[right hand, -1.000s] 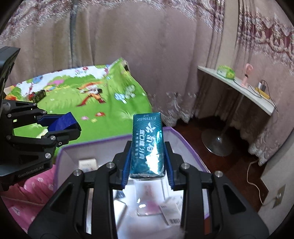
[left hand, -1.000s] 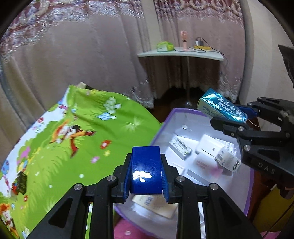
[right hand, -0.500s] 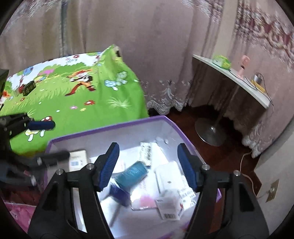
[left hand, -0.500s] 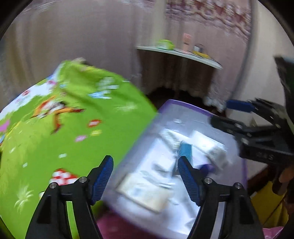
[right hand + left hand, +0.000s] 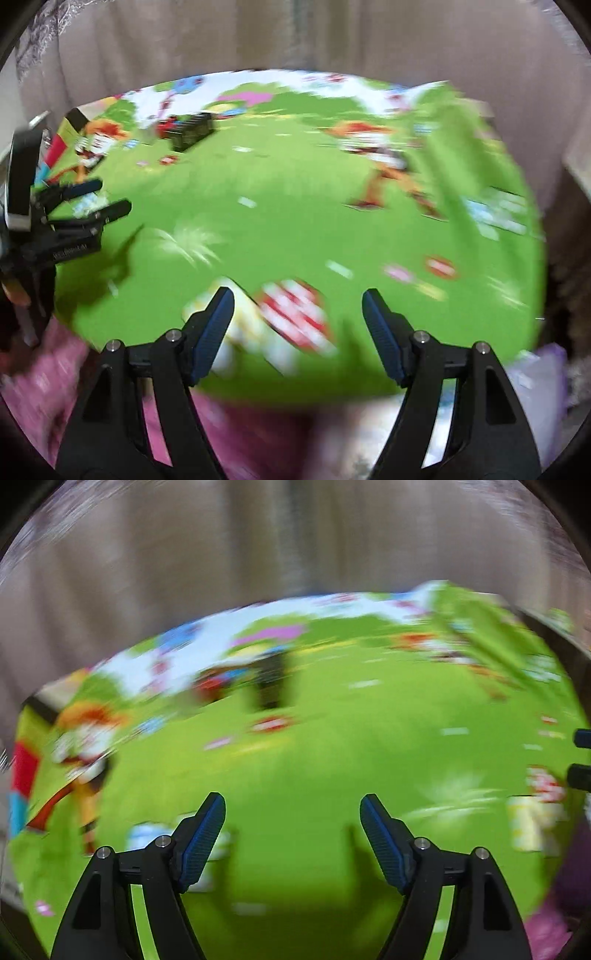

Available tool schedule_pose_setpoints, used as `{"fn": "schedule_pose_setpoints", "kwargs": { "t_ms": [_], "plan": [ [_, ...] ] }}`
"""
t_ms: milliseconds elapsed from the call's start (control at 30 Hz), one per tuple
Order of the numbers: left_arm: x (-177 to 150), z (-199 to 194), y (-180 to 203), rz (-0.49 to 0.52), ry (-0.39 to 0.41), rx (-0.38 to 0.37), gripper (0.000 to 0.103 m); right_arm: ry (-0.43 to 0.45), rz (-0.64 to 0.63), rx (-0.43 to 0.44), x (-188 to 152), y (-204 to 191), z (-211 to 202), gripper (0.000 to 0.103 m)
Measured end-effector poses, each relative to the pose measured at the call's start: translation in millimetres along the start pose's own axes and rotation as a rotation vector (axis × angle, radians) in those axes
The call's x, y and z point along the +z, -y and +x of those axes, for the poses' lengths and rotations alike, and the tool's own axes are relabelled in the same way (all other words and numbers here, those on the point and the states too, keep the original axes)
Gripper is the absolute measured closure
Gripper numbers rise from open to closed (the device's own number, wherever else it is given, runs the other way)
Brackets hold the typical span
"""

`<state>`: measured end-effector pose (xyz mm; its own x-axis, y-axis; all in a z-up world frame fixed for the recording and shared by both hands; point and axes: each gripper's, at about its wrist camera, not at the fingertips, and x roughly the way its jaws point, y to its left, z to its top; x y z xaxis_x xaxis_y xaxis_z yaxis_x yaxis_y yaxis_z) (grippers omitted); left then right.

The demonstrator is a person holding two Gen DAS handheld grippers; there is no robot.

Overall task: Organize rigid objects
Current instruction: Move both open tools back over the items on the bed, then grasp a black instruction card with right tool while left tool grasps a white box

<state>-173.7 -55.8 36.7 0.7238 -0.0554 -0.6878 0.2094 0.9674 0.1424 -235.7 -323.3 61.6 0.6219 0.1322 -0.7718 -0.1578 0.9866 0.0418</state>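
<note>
1. The green cartoon-print sheet (image 5: 314, 775) fills both views, smeared by motion blur, and everything below is placed against it. A pale curtain (image 5: 295, 33) hangs behind its far edge.
2. Your left gripper (image 5: 292, 836) tilts downward over the near middle of the sheet. Its jaws have just been opening and now stand spread wide, with only green cloth between the blue pads (image 5: 205, 840).
3. Your right gripper (image 5: 297, 328) also points down, above the near edge of the sheet where pink fabric (image 5: 74, 376) begins. Its jaws have just been opening too, and nothing sits between its spread pads (image 5: 212, 332).
4. In the right wrist view, your left gripper shows at the left edge of the sheet, fingers parted and reaching out over the green.
5. A dark boxy object (image 5: 192, 129) lies on the far part of the sheet, well apart from both grippers; blur hides what it is.
6. A sliver of purple box rim (image 5: 546, 365) shows beyond the near right corner of the sheet.
</note>
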Motion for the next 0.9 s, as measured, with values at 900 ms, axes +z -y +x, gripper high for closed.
{"fn": "schedule_pose_setpoints", "kwargs": {
  "t_ms": [900],
  "plan": [
    [-5.7, 60.0, -127.3, -0.316, -0.225, 0.07, 0.0, -0.074, -0.039, 0.002, 176.2, -122.2, 212.0, 0.06]
  ]
}}
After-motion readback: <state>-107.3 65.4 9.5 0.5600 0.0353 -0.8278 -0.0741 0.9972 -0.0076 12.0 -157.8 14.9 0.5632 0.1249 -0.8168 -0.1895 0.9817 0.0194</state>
